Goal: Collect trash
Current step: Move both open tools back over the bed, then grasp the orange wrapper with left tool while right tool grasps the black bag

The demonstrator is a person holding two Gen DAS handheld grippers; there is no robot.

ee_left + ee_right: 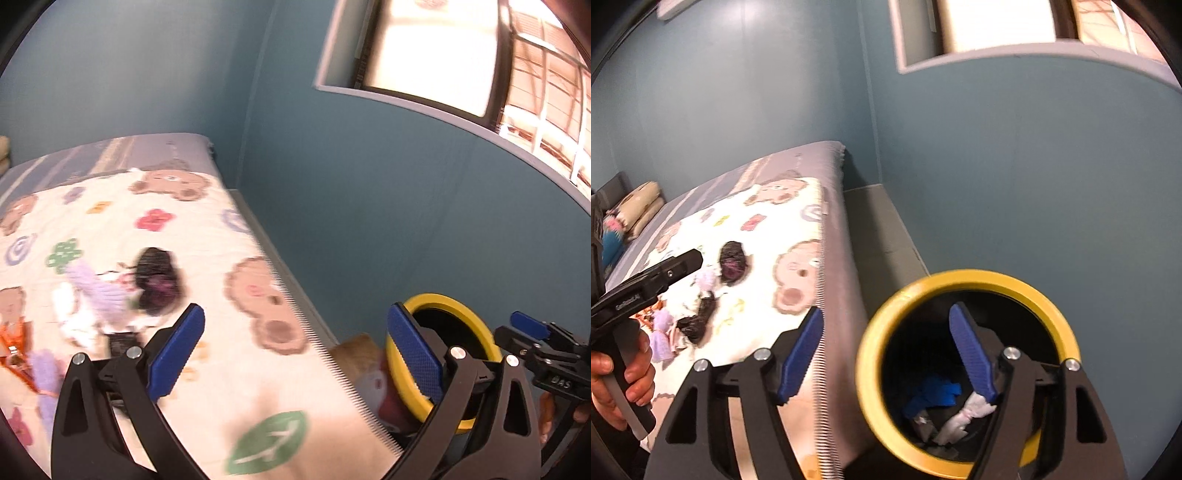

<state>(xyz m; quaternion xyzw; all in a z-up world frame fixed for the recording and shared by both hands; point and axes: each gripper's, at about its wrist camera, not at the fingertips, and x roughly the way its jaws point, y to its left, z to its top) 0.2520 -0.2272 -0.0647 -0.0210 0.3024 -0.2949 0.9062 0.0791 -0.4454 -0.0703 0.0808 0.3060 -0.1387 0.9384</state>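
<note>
Teal walls (997, 166) and a window (443, 55) back a bed (129, 221) with a bear-print blanket. Trash pile (701, 306) on the blanket: dark crumpled bags, lilac and white scraps. Yellow-rimmed bin (879, 369) beside the bed's edge, blue and white scraps inside. Left tool (295, 354) spread wide, empty, over the blanket. Right tool (890, 358) spread wide, empty, one finger over the bin mouth.

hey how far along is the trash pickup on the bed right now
Partly done: the yellow-rimmed bin already holds blue scraps and white tissue. Nothing is in hand; the left gripper and right gripper are open. Left: dark wads and purple pieces on the blanket.
</note>
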